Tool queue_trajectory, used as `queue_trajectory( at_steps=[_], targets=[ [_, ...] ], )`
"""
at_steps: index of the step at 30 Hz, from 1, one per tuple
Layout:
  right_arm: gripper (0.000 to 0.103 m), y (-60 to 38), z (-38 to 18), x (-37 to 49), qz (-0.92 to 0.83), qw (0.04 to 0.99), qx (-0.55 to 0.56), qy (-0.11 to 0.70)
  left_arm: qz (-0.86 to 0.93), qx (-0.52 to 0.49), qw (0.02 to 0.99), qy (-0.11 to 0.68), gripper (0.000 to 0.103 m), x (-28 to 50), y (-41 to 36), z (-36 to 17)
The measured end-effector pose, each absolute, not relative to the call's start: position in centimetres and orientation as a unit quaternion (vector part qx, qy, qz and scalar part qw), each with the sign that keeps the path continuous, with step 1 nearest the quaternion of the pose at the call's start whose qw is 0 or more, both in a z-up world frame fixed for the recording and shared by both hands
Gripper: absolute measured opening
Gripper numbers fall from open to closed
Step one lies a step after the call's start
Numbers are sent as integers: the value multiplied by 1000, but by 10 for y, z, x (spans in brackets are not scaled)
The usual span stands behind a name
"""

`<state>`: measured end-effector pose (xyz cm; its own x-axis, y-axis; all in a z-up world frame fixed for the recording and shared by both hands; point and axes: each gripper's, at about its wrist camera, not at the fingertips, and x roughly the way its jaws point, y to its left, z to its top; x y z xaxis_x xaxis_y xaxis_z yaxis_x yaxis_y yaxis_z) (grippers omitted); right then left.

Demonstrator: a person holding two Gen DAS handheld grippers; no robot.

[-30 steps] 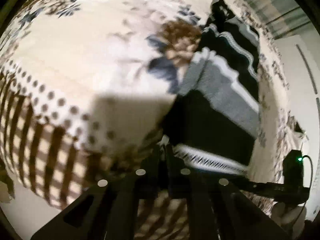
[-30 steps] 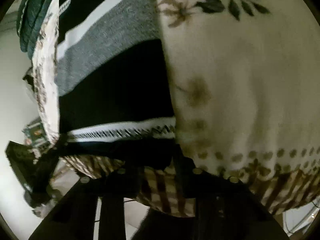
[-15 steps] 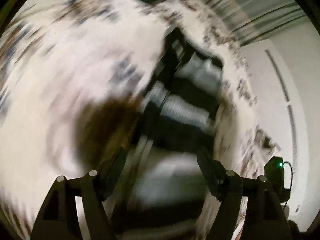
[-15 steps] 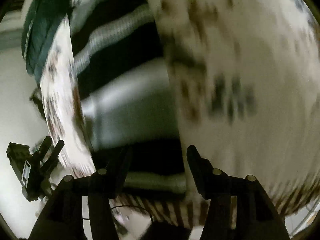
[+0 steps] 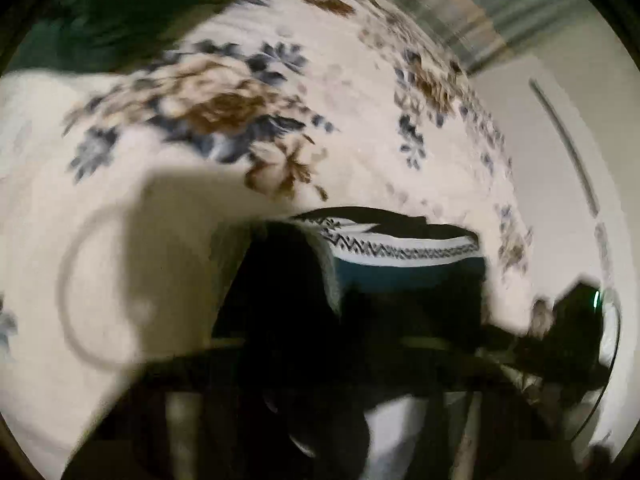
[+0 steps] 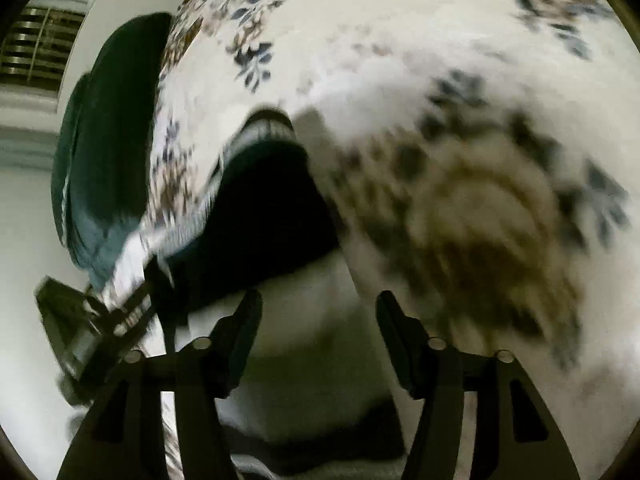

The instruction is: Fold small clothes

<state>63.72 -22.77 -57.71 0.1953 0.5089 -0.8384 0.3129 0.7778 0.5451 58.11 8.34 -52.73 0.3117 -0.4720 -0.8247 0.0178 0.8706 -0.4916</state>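
A small dark knitted garment with white and grey patterned bands lies folded on a floral cloth. In the left wrist view the garment [image 5: 400, 264] fills the lower middle, right over my left gripper, whose fingers are lost in dark blur. In the right wrist view the garment [image 6: 264, 216] lies just ahead and left of my right gripper [image 6: 318, 320], which is open and empty, its fingers [image 6: 396, 332] apart above the cloth.
The floral cream cloth [image 6: 460, 120] covers the surface. A dark green cloth pile [image 6: 104, 128] lies at its far left edge, also showing in the left wrist view [image 5: 120, 12]. A black device with a green light [image 5: 580, 308] sits at the right. Pale floor [image 6: 24, 240] lies beyond the edge.
Both grippers let go of the garment's hem, opened and moved forward over it. The garment now lies doubled over on itself. Both views are motion-blurred.
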Motion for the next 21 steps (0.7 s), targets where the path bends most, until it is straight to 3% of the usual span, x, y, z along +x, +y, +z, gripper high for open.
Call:
queue_trajectory(
  at_steps=[3, 4, 5, 6, 15, 18, 20, 21],
  targets=[
    [62, -216, -598, 664, 74, 687, 331, 643, -181, -194, 802, 535, 8, 581, 90, -509],
    [43, -210, -600, 666, 75, 687, 331, 643, -186, -202, 802, 530, 8, 583, 95, -504],
    [11, -209, -597, 670, 77, 691, 325, 641, -189, -215, 803, 522, 8, 582, 104, -498],
    [6, -204, -592, 672, 81, 699, 313, 638, -191, -223, 804, 518, 8, 582, 112, -493],
    [4, -182, -592, 698, 62, 728, 199, 653, -177, -247, 759, 576, 9, 619, 128, -553],
    [7, -177, -594, 698, 69, 717, 188, 668, -175, -274, 745, 582, 21, 608, 133, -546],
    [20, -183, -588, 688, 78, 709, 198, 672, -172, -281, 746, 578, 48, 590, 139, -534],
    [27, -187, -586, 681, 84, 708, 202, 672, -173, -285, 748, 573, 56, 579, 140, -529]
  ],
)
